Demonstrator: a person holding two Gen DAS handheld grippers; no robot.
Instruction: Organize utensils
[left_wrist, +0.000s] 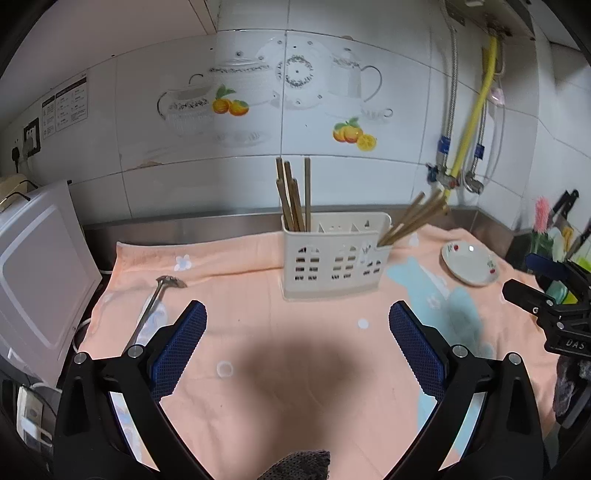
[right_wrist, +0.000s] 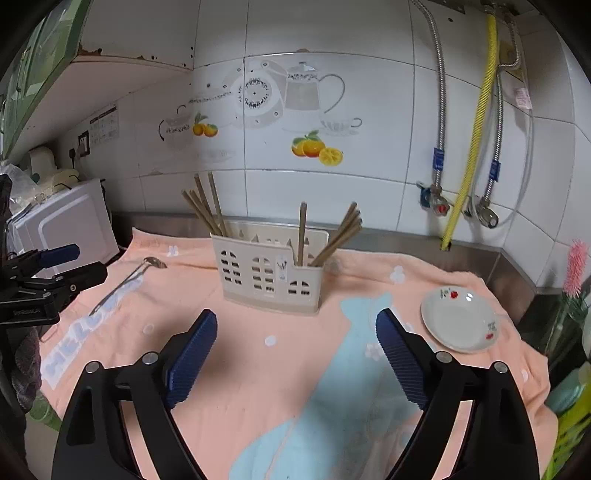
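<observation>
Cream utensil caddy (left_wrist: 334, 258) holds chopsticks (left_wrist: 293, 199); left gripper (left_wrist: 297, 325), right gripper (right_wrist: 295, 332) spread, empty.

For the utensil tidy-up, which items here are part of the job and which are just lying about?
Part of the job: utensil holder, chopsticks standing in it, metal spoon lying on the towel.

Lying about: small plate, microwave, pink flower, yellow hose.
</observation>
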